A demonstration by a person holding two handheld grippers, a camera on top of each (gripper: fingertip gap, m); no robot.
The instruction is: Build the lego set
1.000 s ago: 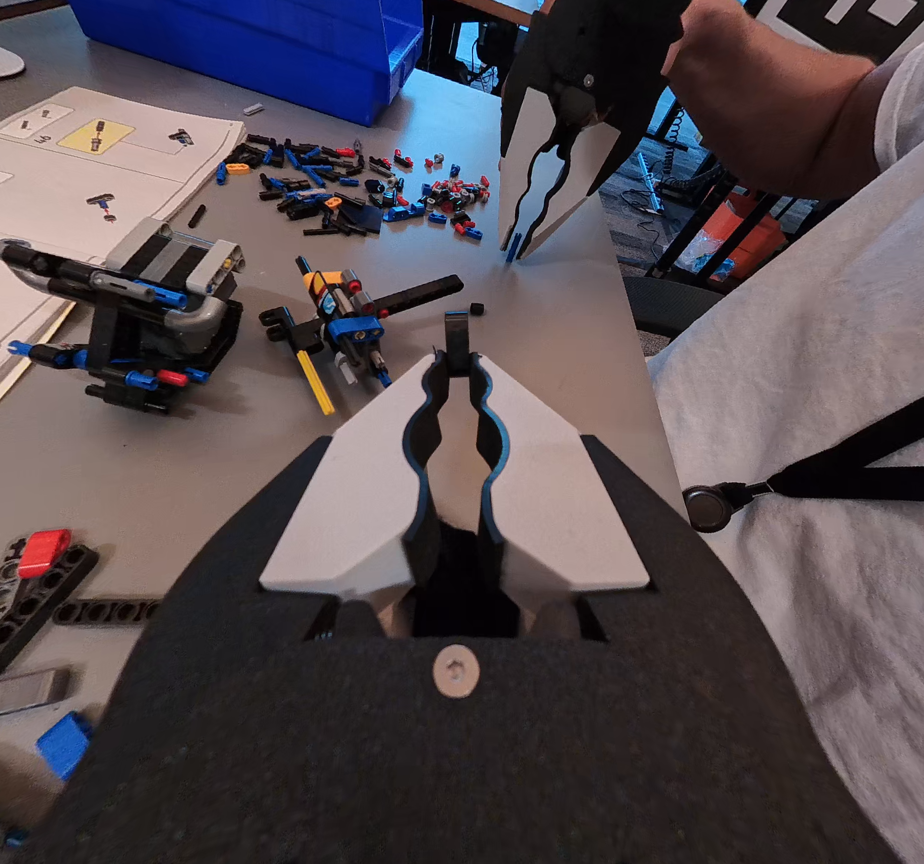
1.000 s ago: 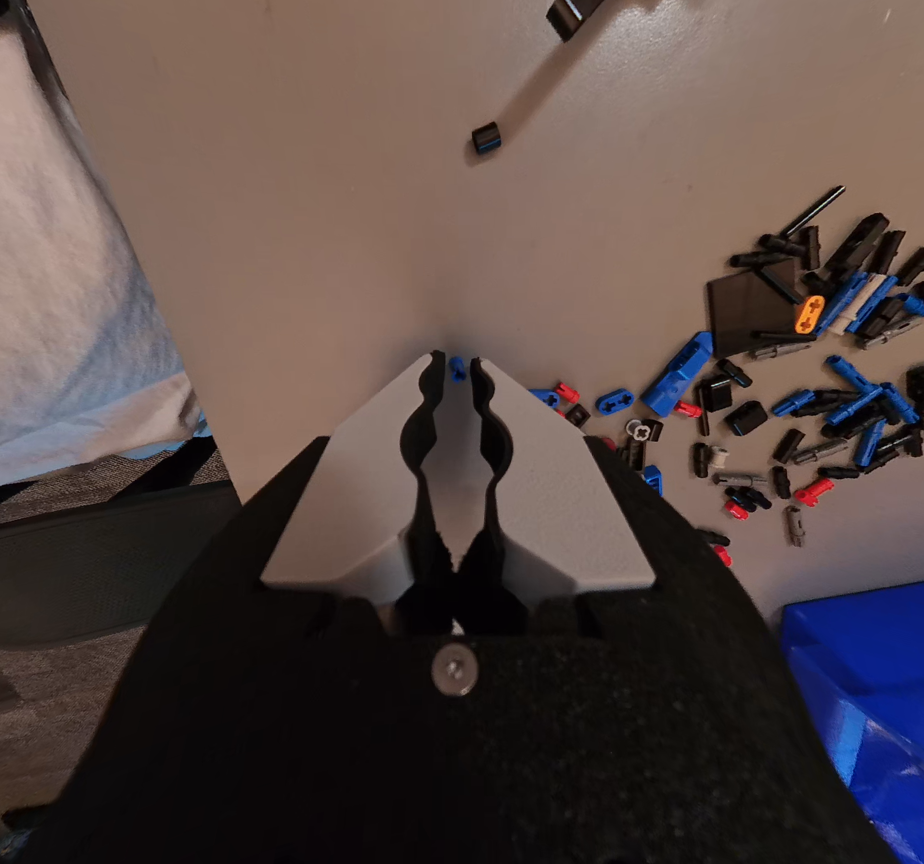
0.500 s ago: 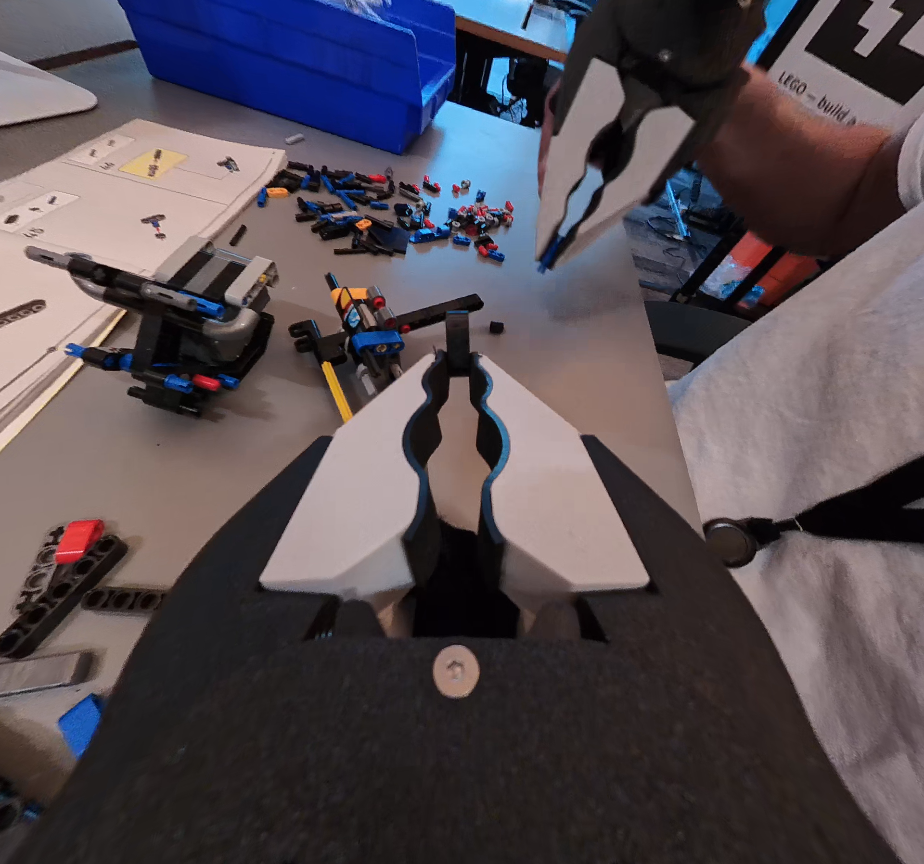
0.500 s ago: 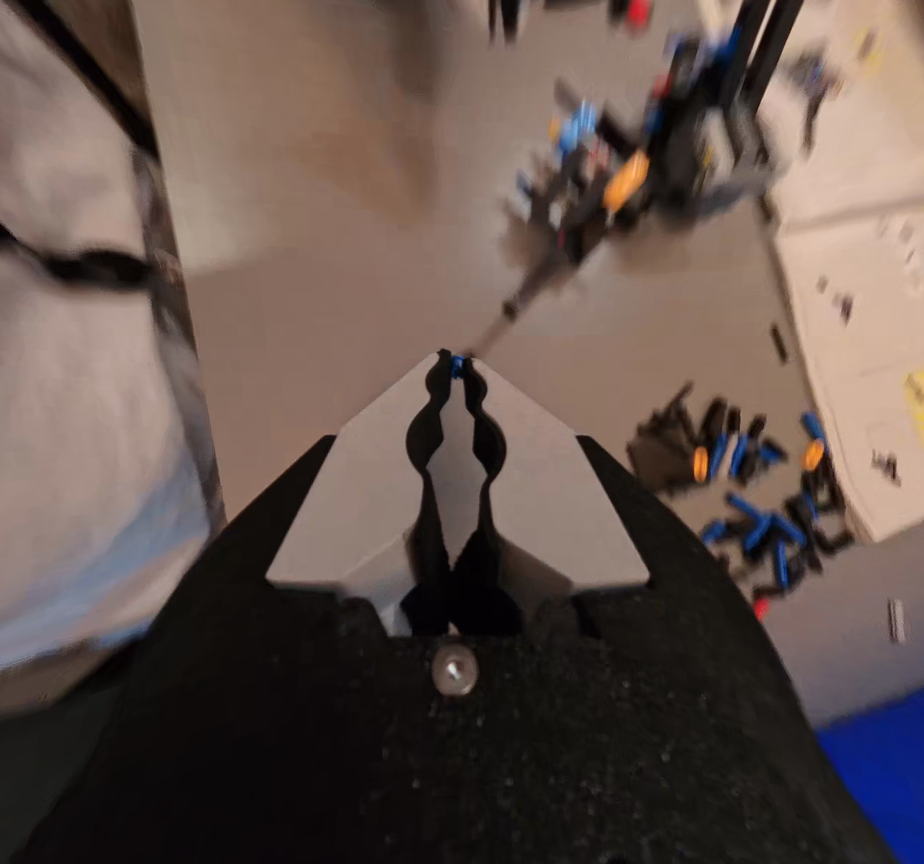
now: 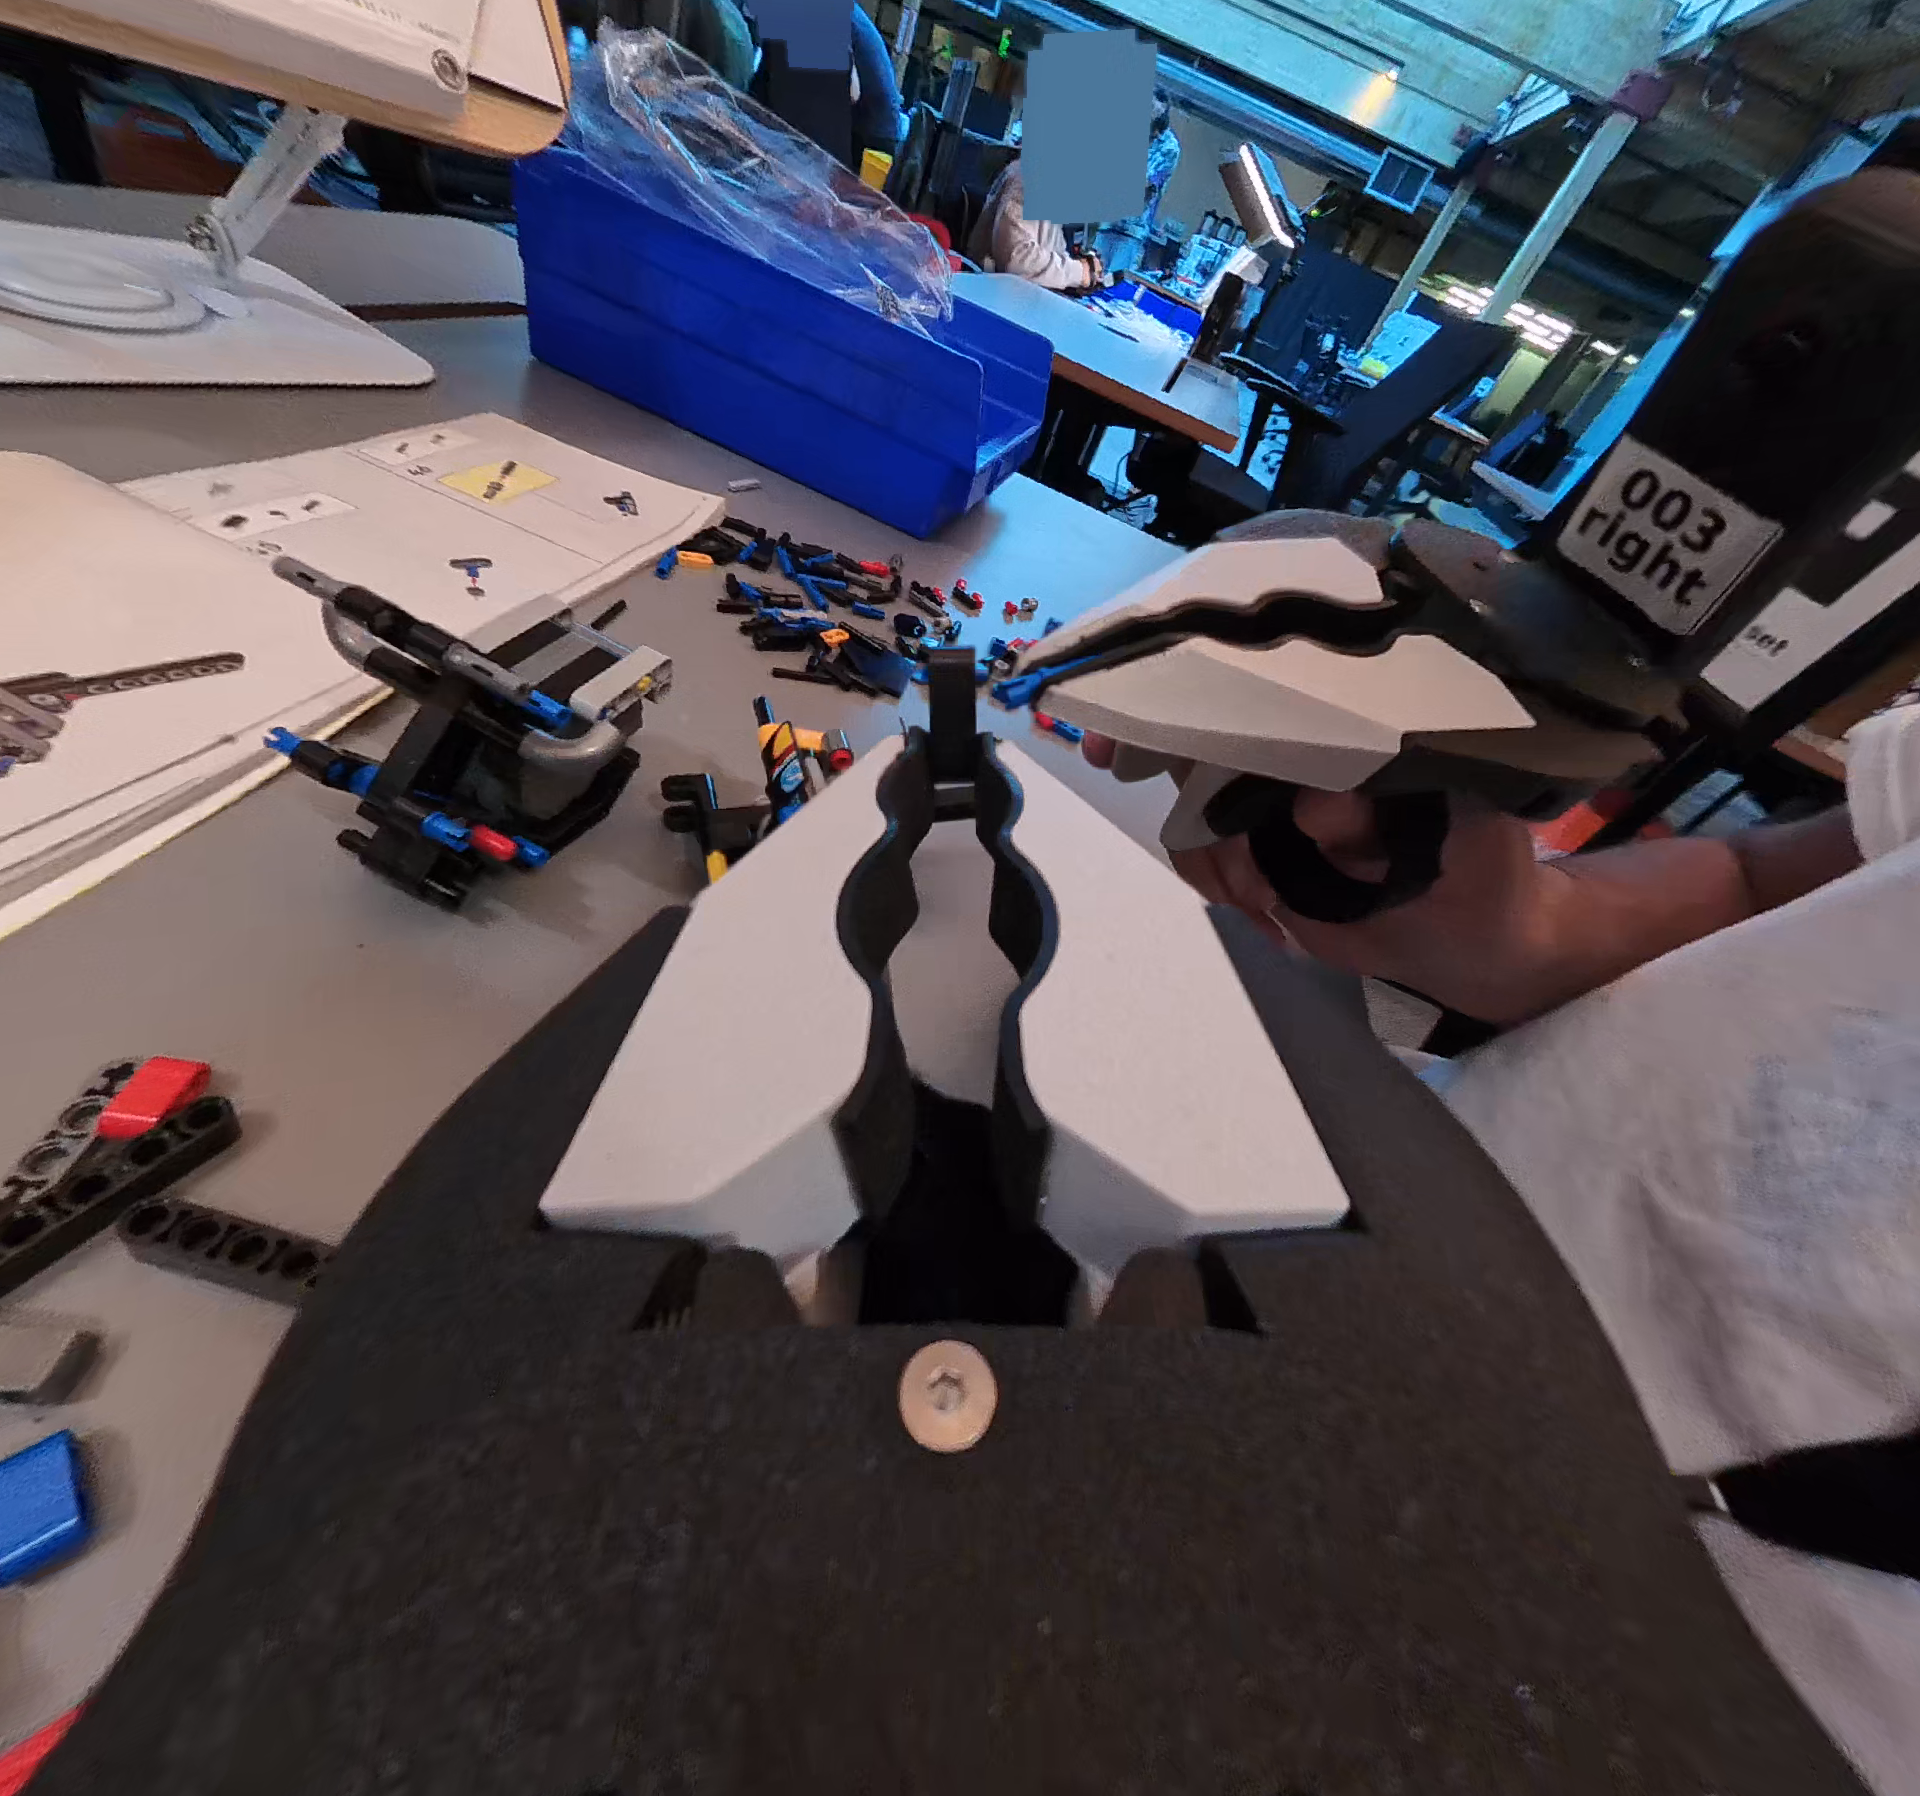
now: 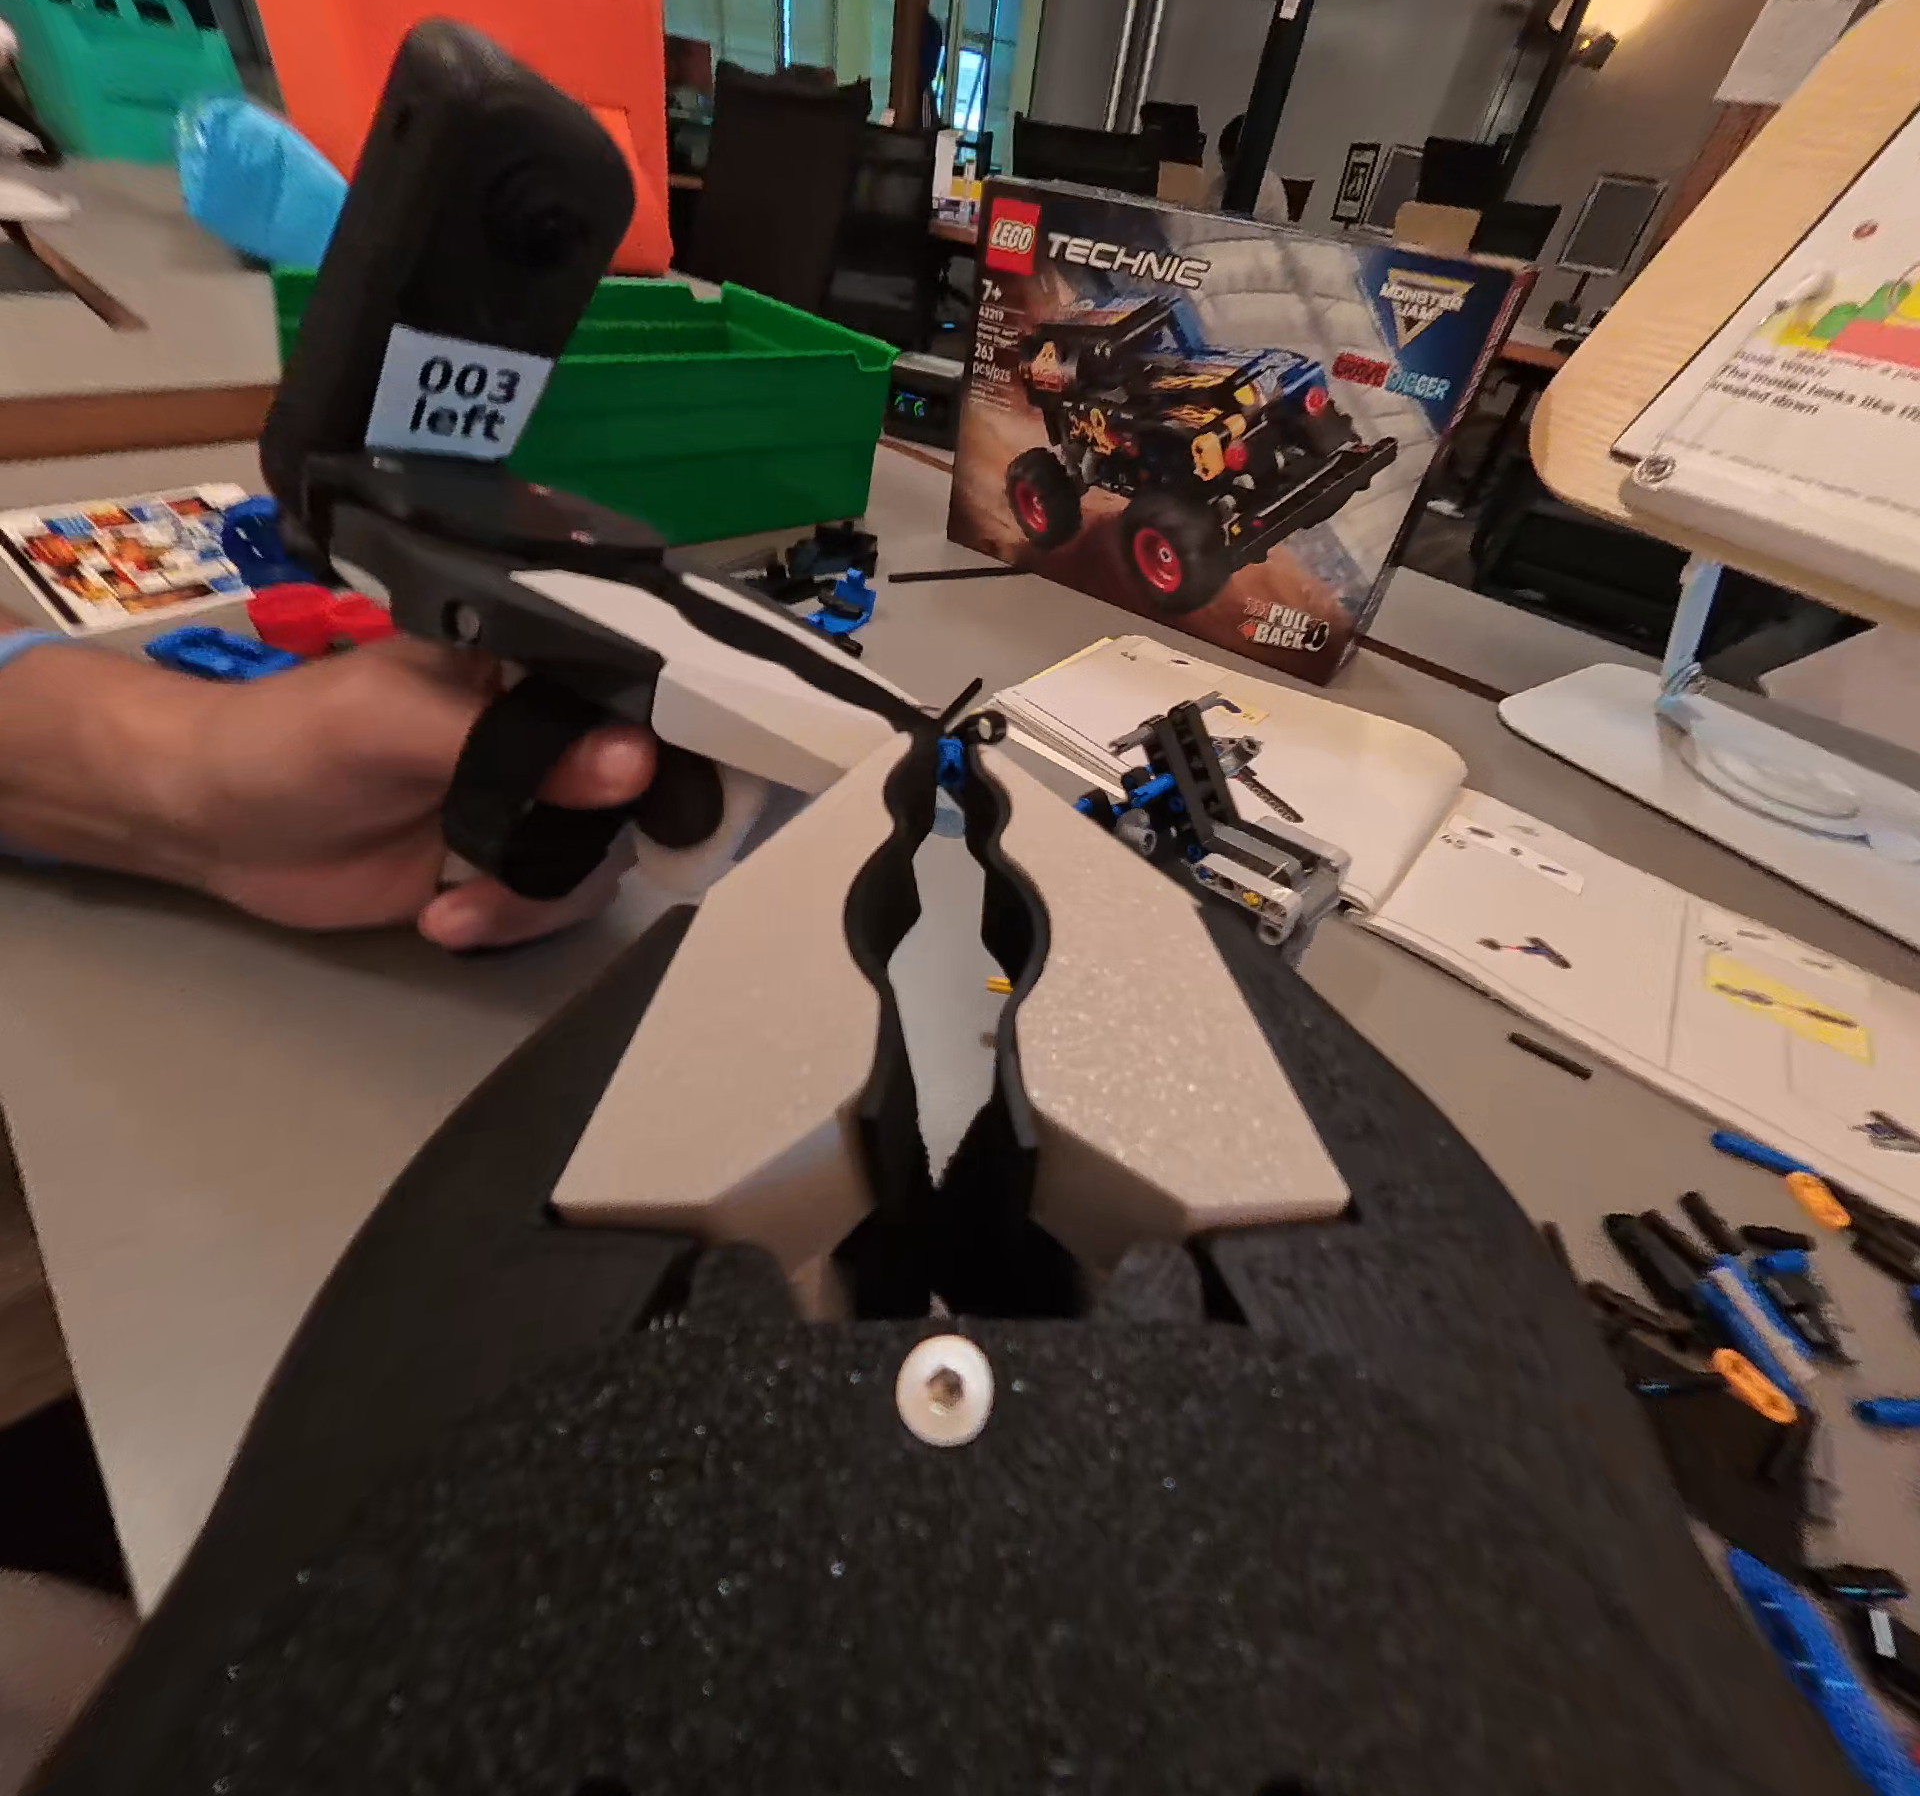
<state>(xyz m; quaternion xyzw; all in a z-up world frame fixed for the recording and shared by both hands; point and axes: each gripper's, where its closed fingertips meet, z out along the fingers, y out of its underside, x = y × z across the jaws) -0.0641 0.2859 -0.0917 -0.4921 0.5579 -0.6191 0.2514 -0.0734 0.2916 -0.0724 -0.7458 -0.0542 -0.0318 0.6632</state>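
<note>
Big open workshop with beams, ceiling lights and more desks far back. Grey table up close, with a blue bin at its far side and a clear bag on top of the bin. Open booklet lying flat to the left, a white stand behind it. Set box standing upright across the table in the right wrist view, a green bin beside it and an orange tub farther back. Pile of small loose pieces in black, blue, red and orange near the blue bin. Half-built model sitting beside the booklet, black and grey with blue and red pins. Smaller build with yellow and orange bits just beside it. Left gripper held up over the table, fingers nearly closed and pinching a thin black piece that sticks up from the tips. Right gripper also raised, fingers closed tight on a tiny blue pin. Blue pin's end very near the black piece, touching or not cannot be told.
</note>
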